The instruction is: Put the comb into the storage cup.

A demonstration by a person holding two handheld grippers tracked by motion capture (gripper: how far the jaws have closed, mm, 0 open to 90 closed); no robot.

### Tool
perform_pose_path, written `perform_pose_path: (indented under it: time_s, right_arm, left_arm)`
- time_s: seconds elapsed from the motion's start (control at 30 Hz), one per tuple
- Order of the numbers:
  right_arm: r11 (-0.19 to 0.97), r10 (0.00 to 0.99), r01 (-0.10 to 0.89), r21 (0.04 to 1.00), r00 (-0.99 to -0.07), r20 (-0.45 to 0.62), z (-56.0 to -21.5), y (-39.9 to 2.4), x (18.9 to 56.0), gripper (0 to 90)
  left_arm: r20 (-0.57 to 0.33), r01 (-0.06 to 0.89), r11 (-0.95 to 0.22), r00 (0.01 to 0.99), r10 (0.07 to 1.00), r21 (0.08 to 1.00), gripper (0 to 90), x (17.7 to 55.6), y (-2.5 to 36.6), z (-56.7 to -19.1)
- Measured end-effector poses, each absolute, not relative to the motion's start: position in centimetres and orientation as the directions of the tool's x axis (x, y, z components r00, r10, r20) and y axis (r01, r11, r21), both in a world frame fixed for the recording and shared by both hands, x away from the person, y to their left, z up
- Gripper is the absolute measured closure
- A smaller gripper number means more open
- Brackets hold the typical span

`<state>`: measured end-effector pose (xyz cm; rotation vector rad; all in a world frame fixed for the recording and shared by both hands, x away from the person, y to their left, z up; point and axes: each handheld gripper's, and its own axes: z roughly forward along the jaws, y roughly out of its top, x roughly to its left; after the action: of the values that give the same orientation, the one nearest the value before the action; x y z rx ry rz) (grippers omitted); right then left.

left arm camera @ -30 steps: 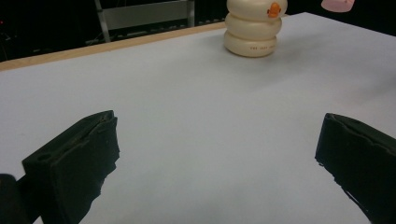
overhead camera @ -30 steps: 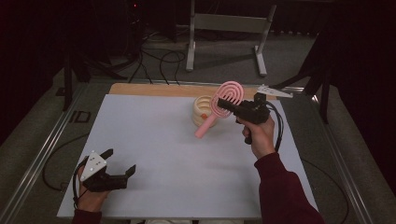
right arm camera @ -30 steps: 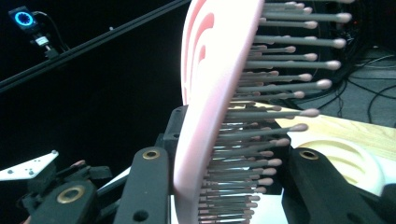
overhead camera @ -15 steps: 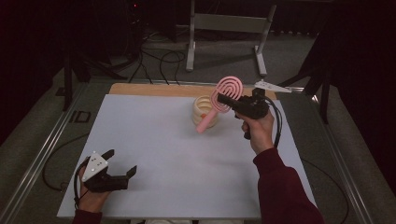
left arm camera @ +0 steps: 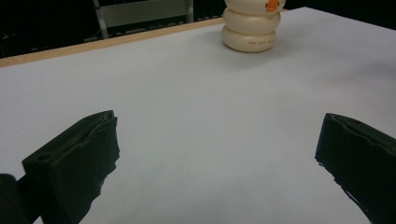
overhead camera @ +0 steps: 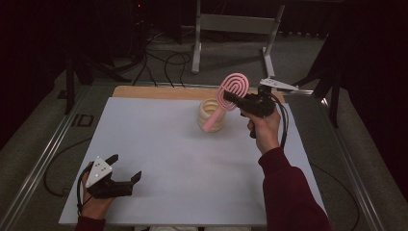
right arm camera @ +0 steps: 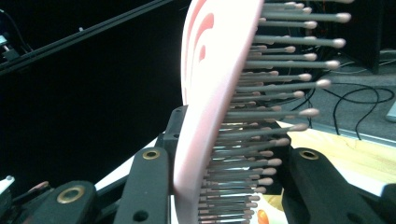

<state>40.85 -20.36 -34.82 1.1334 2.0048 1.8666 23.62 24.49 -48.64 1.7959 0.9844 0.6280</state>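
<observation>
Right tool [overhead camera: 231, 97] clamping brush [overhead camera: 226, 98], lifting it higher over cup [overhead camera: 211, 115] at 12 o'clock | left tool [overhead camera: 126, 172] gaping empty, resting on tabletop [overhead camera: 192, 163] | insertion pending

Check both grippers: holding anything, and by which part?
The right gripper is shut on the pink hairbrush, with its fingers clamping the head, back on one side and bristles on the other. The left gripper is open and holds nothing.

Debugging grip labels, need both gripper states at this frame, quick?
Left gripper: open, empty, low over the white table.
Right gripper: shut on the pink hairbrush, held in the air by the cream holder.
</observation>
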Motion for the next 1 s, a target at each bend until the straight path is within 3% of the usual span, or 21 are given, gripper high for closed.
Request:
perform_pose_path:
  time_s: [1.0]
  right_arm:
    - [-0.073,0.686,0.383,0.921,-0.650,0.325,-33.3,-19.7,42.7,64.2]
  left_arm:
    - [-0.002,0.346,-0.219,0.539,0.842,0.912,0.0,23.7,24.5,-48.8]
